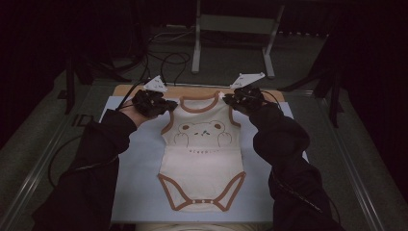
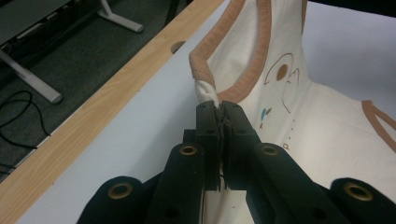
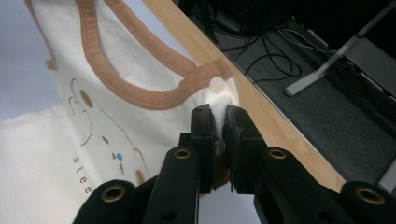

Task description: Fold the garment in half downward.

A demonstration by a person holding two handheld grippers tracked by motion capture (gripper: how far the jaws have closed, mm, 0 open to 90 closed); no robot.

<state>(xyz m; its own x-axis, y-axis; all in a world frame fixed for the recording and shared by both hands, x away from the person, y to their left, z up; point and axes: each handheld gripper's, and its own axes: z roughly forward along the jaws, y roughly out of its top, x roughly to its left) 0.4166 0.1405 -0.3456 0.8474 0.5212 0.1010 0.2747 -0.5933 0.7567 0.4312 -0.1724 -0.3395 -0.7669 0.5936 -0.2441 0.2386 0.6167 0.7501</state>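
Observation:
A cream baby bodysuit (image 1: 201, 159) with brown trim and a bear print lies on the white table top, its crotch snaps toward me. My left gripper (image 1: 169, 106) is shut on its left shoulder strap, and the cloth (image 2: 205, 88) rises pinched between the black jaws in the left gripper view. My right gripper (image 1: 228, 100) is shut on the right shoulder strap; in the right gripper view the cream fabric (image 3: 219, 100) with a round snap sits clamped between its jaws. Both shoulders are raised a little off the table while the lower part rests flat.
The white table top (image 1: 139, 159) has a wooden strip (image 1: 126, 89) along its far edge. Behind it stand a metal frame's legs (image 1: 196, 62) and loose cables (image 1: 168, 60) on the dark floor. A metal rail (image 1: 38, 173) runs along the left side.

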